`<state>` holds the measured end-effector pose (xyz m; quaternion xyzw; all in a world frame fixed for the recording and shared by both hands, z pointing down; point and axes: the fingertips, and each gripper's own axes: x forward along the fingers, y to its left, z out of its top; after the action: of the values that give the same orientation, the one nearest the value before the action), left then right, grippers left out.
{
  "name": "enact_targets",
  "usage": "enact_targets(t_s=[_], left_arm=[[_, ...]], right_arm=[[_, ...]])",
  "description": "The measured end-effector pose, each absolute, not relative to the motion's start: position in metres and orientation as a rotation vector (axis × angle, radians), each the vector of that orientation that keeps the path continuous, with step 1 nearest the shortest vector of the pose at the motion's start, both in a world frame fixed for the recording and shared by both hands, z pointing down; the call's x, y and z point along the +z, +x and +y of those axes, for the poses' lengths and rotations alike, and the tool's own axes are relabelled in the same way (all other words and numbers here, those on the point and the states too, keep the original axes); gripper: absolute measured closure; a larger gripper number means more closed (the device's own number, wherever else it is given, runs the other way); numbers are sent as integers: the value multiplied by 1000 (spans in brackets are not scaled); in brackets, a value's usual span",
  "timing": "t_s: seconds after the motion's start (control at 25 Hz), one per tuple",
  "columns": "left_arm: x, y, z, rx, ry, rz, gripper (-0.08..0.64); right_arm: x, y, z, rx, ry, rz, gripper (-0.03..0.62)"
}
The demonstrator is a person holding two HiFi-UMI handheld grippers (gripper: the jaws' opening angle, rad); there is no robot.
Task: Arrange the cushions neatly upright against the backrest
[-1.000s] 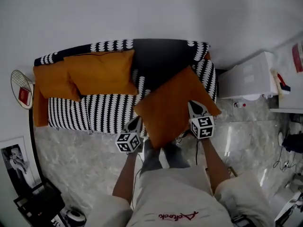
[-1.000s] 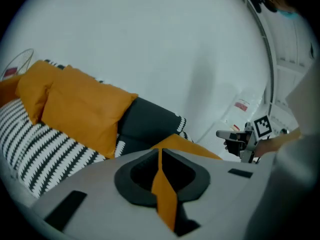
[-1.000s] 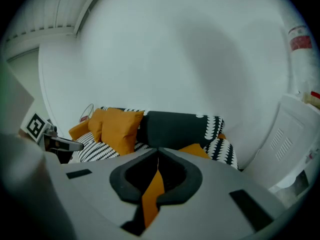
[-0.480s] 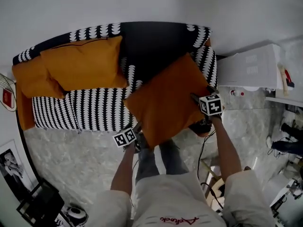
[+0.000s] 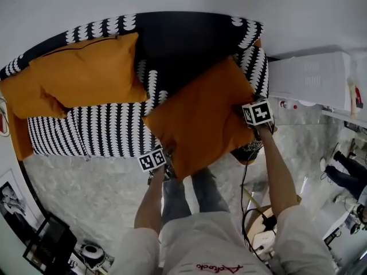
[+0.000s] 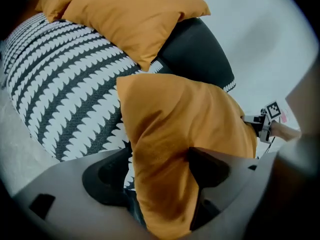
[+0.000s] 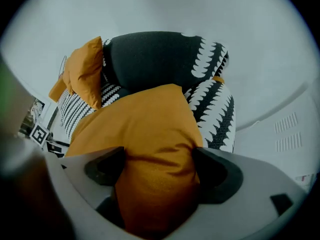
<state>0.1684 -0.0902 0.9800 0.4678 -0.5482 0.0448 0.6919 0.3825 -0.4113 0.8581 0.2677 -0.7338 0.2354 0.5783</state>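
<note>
I hold an orange cushion (image 5: 198, 116) in the air, tilted, over the right end of the black-and-white patterned sofa (image 5: 109, 130). My left gripper (image 5: 165, 154) has its near lower corner. The jaws are opening, with cushion fabric (image 6: 165, 134) still bulging between the pads. My right gripper (image 5: 245, 118) has the cushion's right edge. Its jaws are opening too, and the fabric (image 7: 150, 149) is still squeezed between them. Two more orange cushions (image 5: 86, 70) (image 5: 23, 96) lean at the sofa's left end. The dark backrest (image 5: 178, 39) is bare behind the held cushion.
A white cabinet (image 5: 312, 79) stands right of the sofa. Cables (image 5: 252, 202) trail on the marble floor by my right leg. A black rack (image 5: 49, 242) sits at the bottom left. The wall runs behind the sofa.
The cushion has been carried up and closer to the sofa's right end. My right gripper moved out along the cushion's right edge, and the two grippers now stand farther apart.
</note>
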Motion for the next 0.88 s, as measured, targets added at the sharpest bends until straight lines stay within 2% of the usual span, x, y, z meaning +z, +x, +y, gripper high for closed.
enact_targets(t_s=[0.12, 0.2, 0.24, 0.32, 0.36, 0.44, 0.52, 0.88], left_arm=[[985, 173, -93, 43, 1036, -1202, 190], [984, 177, -96, 26, 1051, -1185, 220], [982, 179, -99, 21, 1067, -1182, 262], [976, 180, -107, 20, 1114, -1196, 368], [972, 180, -111, 18, 1134, -1208, 398], [966, 177, -116, -1, 1161, -1222, 433], [960, 176, -117, -13, 1183, -1222, 454], [901, 130, -161, 23, 1400, -1378, 460]], right_arm=[[866, 382, -411, 562, 611, -1716, 154], [872, 382, -406, 571, 589, -1712, 162], [872, 380, -404, 571, 577, -1712, 191], [868, 373, -400, 564, 549, -1727, 299], [865, 368, -399, 555, 536, -1740, 349], [860, 362, -397, 529, 524, -1761, 420], [856, 361, -395, 503, 526, -1777, 464], [807, 376, -389, 536, 801, -1971, 488]])
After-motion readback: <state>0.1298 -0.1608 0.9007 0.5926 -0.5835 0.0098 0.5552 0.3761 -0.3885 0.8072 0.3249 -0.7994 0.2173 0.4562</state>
